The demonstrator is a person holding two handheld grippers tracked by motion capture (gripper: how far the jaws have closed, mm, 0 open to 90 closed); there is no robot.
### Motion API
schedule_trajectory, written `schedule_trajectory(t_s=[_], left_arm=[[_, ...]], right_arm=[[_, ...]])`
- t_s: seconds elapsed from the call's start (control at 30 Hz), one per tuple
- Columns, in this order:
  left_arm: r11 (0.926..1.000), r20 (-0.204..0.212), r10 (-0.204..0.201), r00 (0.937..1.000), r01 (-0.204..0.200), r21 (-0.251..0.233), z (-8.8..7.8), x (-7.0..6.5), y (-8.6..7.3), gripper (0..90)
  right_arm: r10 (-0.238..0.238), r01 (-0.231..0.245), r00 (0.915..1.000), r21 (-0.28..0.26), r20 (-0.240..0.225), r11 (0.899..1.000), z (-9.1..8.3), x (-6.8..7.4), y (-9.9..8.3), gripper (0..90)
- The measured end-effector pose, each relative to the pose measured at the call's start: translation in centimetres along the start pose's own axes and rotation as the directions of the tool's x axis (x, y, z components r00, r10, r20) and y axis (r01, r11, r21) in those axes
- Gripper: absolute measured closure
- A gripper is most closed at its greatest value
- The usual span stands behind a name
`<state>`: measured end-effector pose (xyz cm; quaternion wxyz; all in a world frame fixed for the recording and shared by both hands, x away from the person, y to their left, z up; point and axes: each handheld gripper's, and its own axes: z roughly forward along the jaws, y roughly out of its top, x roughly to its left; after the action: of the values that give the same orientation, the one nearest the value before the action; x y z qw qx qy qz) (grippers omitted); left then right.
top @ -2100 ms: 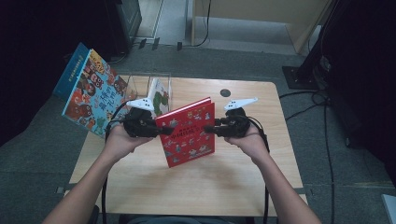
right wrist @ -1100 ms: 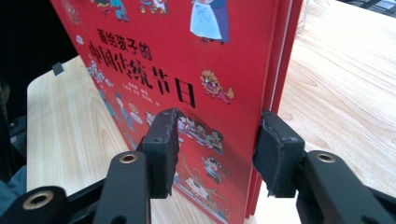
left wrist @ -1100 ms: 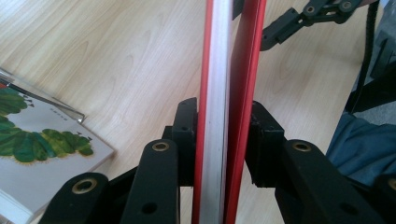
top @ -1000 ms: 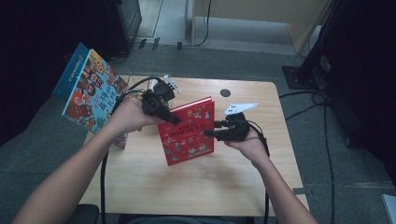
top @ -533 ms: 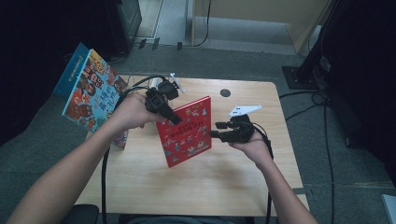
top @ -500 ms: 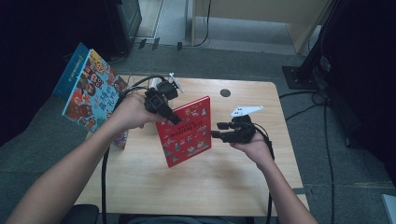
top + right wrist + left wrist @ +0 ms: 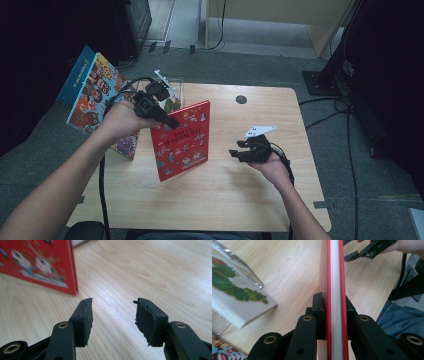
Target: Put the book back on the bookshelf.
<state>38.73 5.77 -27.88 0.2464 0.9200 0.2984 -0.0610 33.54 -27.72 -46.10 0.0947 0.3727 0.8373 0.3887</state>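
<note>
Left hand-held gripper (image 7: 172,122): pinches the red book at its upper left edge; the left gripper view looks straight down that edge, with one black pad (image 7: 319,312) flat on each cover and the white page block between them. Its jaws have just been closing, with the book between them.
Red book (image 7: 182,140): stands tilted on the counter, its lower edge resting on the wood, cover facing the person, top leaning toward the left hand. In the right gripper view its lower corner (image 7: 72,291) meets the wood.
Right hand-held gripper (image 7: 234,154): spread, nothing between the pads; low over the wood, well to the right of the red book and apart from it. Its jaws have just been opening, with nothing between them. In the right gripper view both pads (image 7: 83,320) hang over bare wood, and the rubber of the right one looks ragged at its edge.
Left hand (image 7: 120,120): wraps its hand-held gripper above the counter's left part, cable looping behind it.
Right hand (image 7: 272,167): under its hand-held gripper, palm turned up, near the counter's right half.
Counter (image 7: 240,200): light wood with rounded corners and a small dark round cap (image 7: 241,99) near the far edge.
Green book (image 7: 239,292): white cover with a green picture, lying just left of the red book in the left gripper view.
Blue book (image 7: 92,92): big, many faces on the cover, leaning at the counter's left edge.
Clear stand (image 7: 177,87): at the far left of the counter, behind the red book.
</note>
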Motion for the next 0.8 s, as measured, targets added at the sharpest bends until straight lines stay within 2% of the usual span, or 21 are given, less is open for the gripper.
schedule_trajectory(t_s=[0.07, 0.2, 0.43, 0.67, 0.8], left_arm=[[0.9996, -0.003, -0.025, 0.9997, 0.025, -0.013, -0.6, 0.3, -0.7, 80.4], [0.9977, -0.007, -0.058, 0.9983, 0.057, -0.035, -2.0, 0.8, -2.0, 80.3], [0.9915, -0.025, -0.114, 0.9932, 0.112, -0.066, -3.7, 1.4, -4.4, 80.3], [0.9802, -0.053, -0.176, 0.983, 0.17, -0.102, -5.2, 2.0, -6.7, 80.3], [0.9687, -0.062, -0.223, 0.9727, 0.214, -0.125, -6.0, 2.4, -8.0, 80.3]], right_arm=[[0.012, -0.012, 0.9999, 0.022, 0.008, 1.0, 0.5, 0.0, -0.3, 47.0], [0.0, -0.001, 0.9998, 0.056, 0.021, 0.998, 1.4, -0.1, -0.5, 47.4], [0.015, -0.017, 0.9995, 0.065, 0.029, 0.998, 2.6, -0.6, -0.8, 47.9], [0.028, -0.03, 0.9992, 0.067, 0.03, 0.997, 3.7, -1.2, -1.2, 47.9], [0.025, -0.027, 0.999, 0.075, 0.037, 0.997, 4.1, -1.3, -1.4, 48.0]])
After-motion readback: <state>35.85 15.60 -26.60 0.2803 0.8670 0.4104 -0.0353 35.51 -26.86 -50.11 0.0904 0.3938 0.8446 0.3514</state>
